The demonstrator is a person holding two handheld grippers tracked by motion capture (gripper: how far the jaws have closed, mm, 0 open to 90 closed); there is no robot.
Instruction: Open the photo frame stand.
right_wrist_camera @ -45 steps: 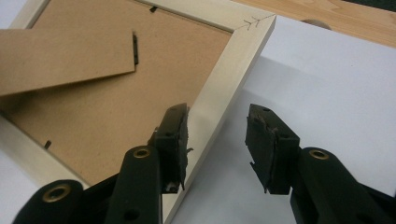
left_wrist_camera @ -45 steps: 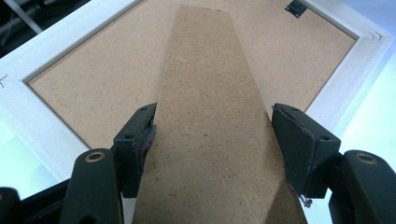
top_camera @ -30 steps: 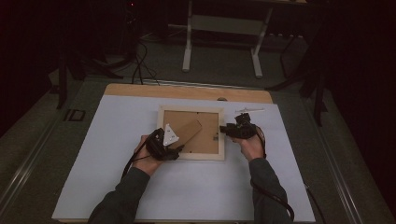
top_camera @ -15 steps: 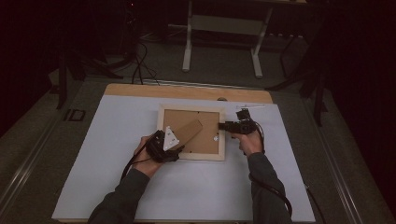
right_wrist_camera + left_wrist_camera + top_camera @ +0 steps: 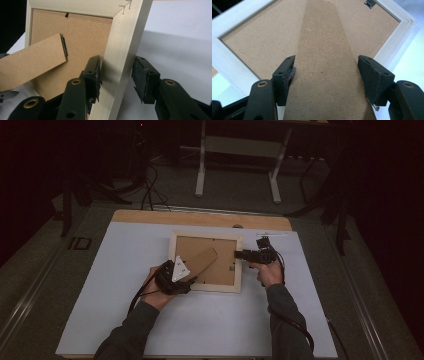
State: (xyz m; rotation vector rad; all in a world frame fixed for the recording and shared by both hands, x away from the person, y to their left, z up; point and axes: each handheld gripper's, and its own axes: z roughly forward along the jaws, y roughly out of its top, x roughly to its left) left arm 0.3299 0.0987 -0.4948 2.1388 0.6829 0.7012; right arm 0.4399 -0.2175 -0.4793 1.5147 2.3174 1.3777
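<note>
On the middle of the worktop lies the frame, face down, its brown backing up, a small clip at the backing's edge. The stand, a cardboard strip hinged to the backing, slants from the frame's near left corner toward its centre. My left tongs sit at that near left corner, and in the left gripper view the stand runs up between their jaws: the left pad touches its edge, while the right pad stands just beside the other edge, and I cannot tell whether it presses. My right tongs reach in from the right and straddle the frame's right rail; in the right gripper view the frame rail rises between the jaws, the left pad against its inner side, the right pad apart from its outer side with a gap of white worktop showing. So the right tongs are apart, not clamped; their jaws have just been closing a little with the rail between them. The same view shows the stand tilted up off the backing, its dark hinge at its end. My hands grip both tools from the near side.
</note>
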